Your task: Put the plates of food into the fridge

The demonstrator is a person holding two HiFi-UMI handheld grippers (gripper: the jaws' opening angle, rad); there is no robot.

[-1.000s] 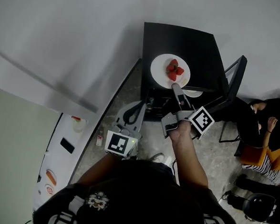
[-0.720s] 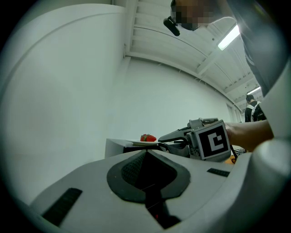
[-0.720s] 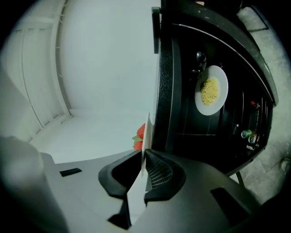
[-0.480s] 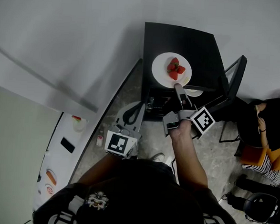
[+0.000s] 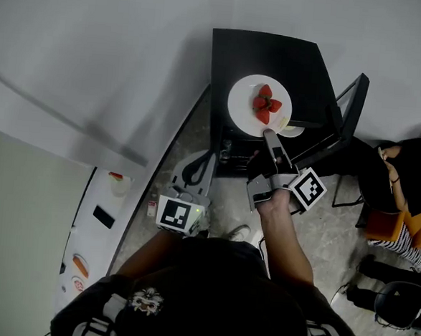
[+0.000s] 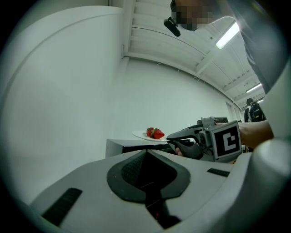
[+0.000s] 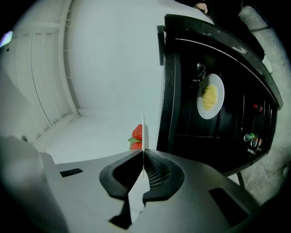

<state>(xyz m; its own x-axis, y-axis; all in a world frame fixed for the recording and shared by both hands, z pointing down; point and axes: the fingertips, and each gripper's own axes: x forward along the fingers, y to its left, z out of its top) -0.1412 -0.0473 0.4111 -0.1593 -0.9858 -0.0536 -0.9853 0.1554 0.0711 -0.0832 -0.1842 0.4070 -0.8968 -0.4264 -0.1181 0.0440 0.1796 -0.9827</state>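
Observation:
A white plate (image 5: 244, 112) with strawberries (image 5: 264, 104) sits on top of a small black fridge (image 5: 268, 56). My right gripper (image 5: 269, 135) reaches its near rim, jaws closing down with the pads pressing on it. In the right gripper view the plate (image 7: 143, 129) stands edge-on between the right gripper (image 7: 143, 154) jaws, strawberries (image 7: 137, 133) just behind. Inside the open fridge a second plate (image 7: 210, 96) holds yellow food. My left gripper (image 5: 203, 165) hangs low beside the fridge, shut and empty; its view shows the plate (image 6: 142, 135) and the right gripper (image 6: 175, 136) ahead.
The fridge door (image 5: 347, 119) stands open to the right, with cans (image 7: 251, 139) in its rack. A seated person (image 5: 403, 184) is at the far right by a black chair (image 5: 395, 309). A white counter (image 5: 99, 220) with small items runs along the left. A wall lies beyond.
My right gripper slid forward to the plate's near rim and its jaws closed on it. The left gripper stayed where it was.

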